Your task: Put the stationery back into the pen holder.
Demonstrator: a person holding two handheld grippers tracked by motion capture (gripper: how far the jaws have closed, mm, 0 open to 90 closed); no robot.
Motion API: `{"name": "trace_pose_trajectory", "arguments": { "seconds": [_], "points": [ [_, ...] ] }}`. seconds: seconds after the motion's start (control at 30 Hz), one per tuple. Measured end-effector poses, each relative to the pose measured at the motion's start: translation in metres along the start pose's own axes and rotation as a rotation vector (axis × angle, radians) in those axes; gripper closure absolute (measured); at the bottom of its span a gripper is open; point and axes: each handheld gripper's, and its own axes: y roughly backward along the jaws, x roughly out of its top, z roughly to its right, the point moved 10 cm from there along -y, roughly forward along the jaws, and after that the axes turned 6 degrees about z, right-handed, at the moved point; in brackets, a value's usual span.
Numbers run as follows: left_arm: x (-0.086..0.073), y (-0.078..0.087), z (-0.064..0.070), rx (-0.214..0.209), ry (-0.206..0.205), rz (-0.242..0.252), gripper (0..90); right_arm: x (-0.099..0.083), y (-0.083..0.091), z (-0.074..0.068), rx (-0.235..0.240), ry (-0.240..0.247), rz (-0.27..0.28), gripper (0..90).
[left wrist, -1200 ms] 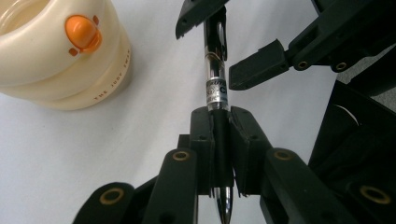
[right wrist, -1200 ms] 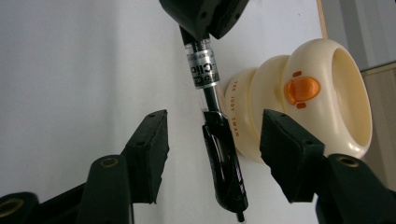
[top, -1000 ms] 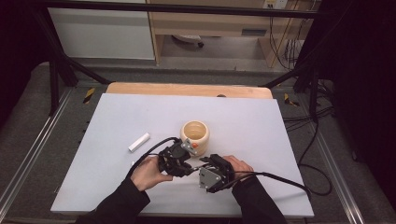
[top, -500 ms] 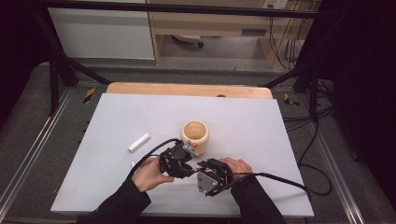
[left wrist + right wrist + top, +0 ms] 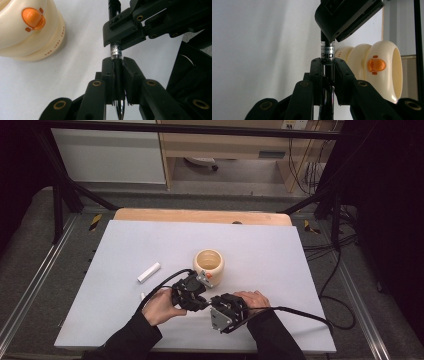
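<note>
A: While both grippers hold it, the pen (image 5: pixel 116 51) runs straight from one to the other, its long axis in line with each pair of jaws; left gripper (image 5: pixel 117 75) clamped on the end with the metal tip, right gripper (image 5: pixel 327 72) clamped on the other part of the barrel, just past the silver band.

B: Which hand is nearer?

A: Neither; both already on it, jaws shut tight against the barrel, no gap that I can see; any pull would have to go along that shared axis.

B: Where does it sit?

A: Above the white table (image 5: pixel 125 250), near its front edge, just in front of the cream cup (image 5: pixel 208 266) with the orange duck bill; white cap-like piece (image 5: pixel 149 272) lies well apart to the left.

B: Looks?

A: Slim black barrel, silver printed band, shiny pointed tip.
</note>
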Motion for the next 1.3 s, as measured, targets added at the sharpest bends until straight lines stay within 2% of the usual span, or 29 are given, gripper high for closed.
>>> {"name": "trace_pose_trajectory", "arguments": {
  "seconds": [0.13, 0.23, 0.47, 0.57, 0.63, 0.73, 0.9, 1.1, 1.3],
  "points": [
    [0.001, 0.001, -0.001, 0.001, -0.003, 0.012, 79.4, 0.0, 0.001, 0.001, -0.023, 0.021, -0.007, 78.8],
    [0.001, 0.001, 0.0, 0.001, 0.003, 0.018, 79.3, 0.0, 0.002, 0.002, -0.033, 0.02, -0.006, 79.0],
    [0.003, 0.005, -0.004, 0.019, -0.007, 0.058, 77.7, 0.0, 0.002, 0.005, -0.046, -0.018, -0.006, 79.2],
    [0.003, 0.008, -0.008, 0.039, -0.022, 0.077, 68.7, -0.002, 0.003, 0.008, -0.054, -0.035, -0.014, 79.2],
    [0.002, 0.012, -0.011, 0.064, -0.029, 0.091, 59.0, -0.005, 0.003, 0.009, -0.05, -0.054, -0.026, 79.2],
    [-0.001, 0.017, -0.017, 0.103, -0.036, 0.107, 49.6, -0.008, 0.004, 0.01, -0.05, -0.077, -0.039, 79.2],
    [-0.008, 0.024, -0.025, 0.148, -0.045, 0.131, 37.0, -0.01, 0.004, 0.011, -0.044, -0.093, -0.043, 79.1],
    [-0.021, 0.029, -0.033, 0.195, -0.029, 0.146, 21.9, -0.013, 0.005, 0.013, -0.036, -0.115, -0.059, 79.2],
    [-0.038, 0.035, -0.042, 0.23, 0.002, 0.144, 13.6, -0.019, 0.008, 0.015, -0.044, -0.167, -0.068, 79.1]
  ]
}}
